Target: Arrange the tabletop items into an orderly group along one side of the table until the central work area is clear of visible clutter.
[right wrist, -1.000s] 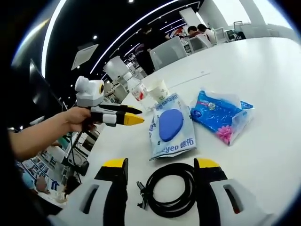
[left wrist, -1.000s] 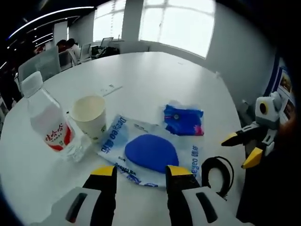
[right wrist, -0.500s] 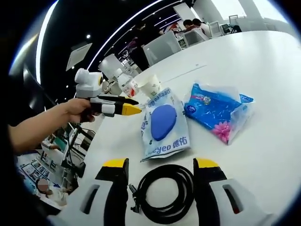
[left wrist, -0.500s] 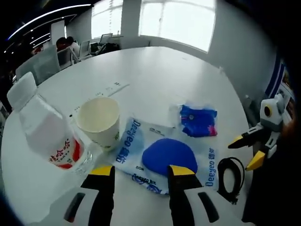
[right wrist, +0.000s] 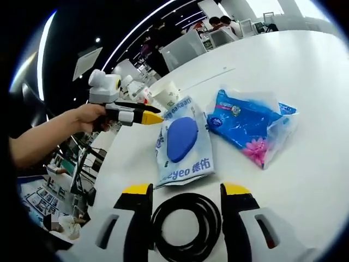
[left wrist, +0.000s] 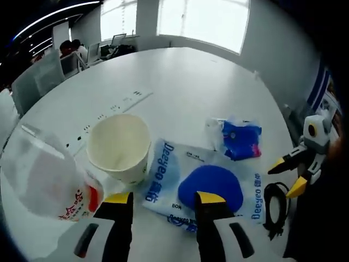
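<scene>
White round table (left wrist: 180,71), clutter uncollected. Landmark: wipes pack (left wrist: 210,188). Paper cup (left wrist: 119,147) and water bottle (left wrist: 46,183) lay just beside it; blue tissue packet (right wrist: 251,125) and black cable coil (right wrist: 185,221) near. Left gripper (left wrist: 161,199) released above the pack's edge; right gripper (right wrist: 185,191) released, straddling the coil. Judged step: approach; next, closing on one item.

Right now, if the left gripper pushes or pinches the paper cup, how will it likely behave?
The paper cup looks empty and stands upright on the table, so it is probably light and apt to tip or slide. Its thin wall would likely dent under a hard pinch. The water bottle beside it may block a leftward push.
</scene>
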